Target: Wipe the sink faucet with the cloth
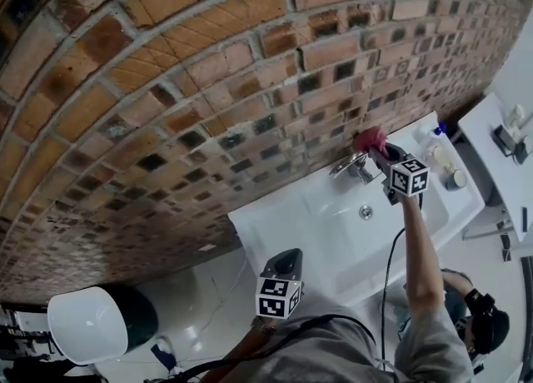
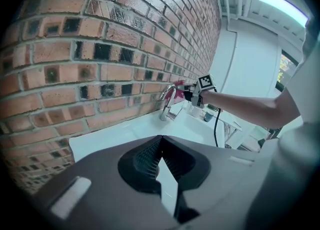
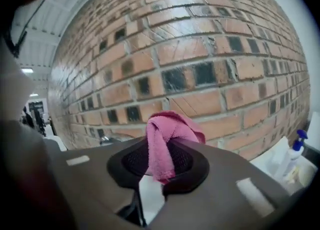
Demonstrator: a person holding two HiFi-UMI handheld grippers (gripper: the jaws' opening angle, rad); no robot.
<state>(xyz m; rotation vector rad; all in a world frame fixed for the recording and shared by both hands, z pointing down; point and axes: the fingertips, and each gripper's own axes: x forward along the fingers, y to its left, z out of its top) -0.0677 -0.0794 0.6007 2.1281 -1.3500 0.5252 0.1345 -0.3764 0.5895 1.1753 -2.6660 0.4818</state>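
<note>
Your right gripper [image 3: 161, 166] clamps the pink cloth [image 3: 169, 133] between its jaws, with a folded wad standing proud of the tips so that fabric, not the jaws, meets the metal. In the head view the cloth sits against the brick wall [image 1: 166, 82], just above the faucet [image 1: 348, 166] at the back of the sink [image 1: 329, 231]; contact cannot be confirmed. Your left gripper [image 2: 160, 159] is closed on nothing and hangs well short of the sink, which leaves the working arm room

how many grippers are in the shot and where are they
2. The right gripper is at the faucet, shut on the pink cloth. The left gripper is by the sink's near edge, jaws together on nothing.
</note>
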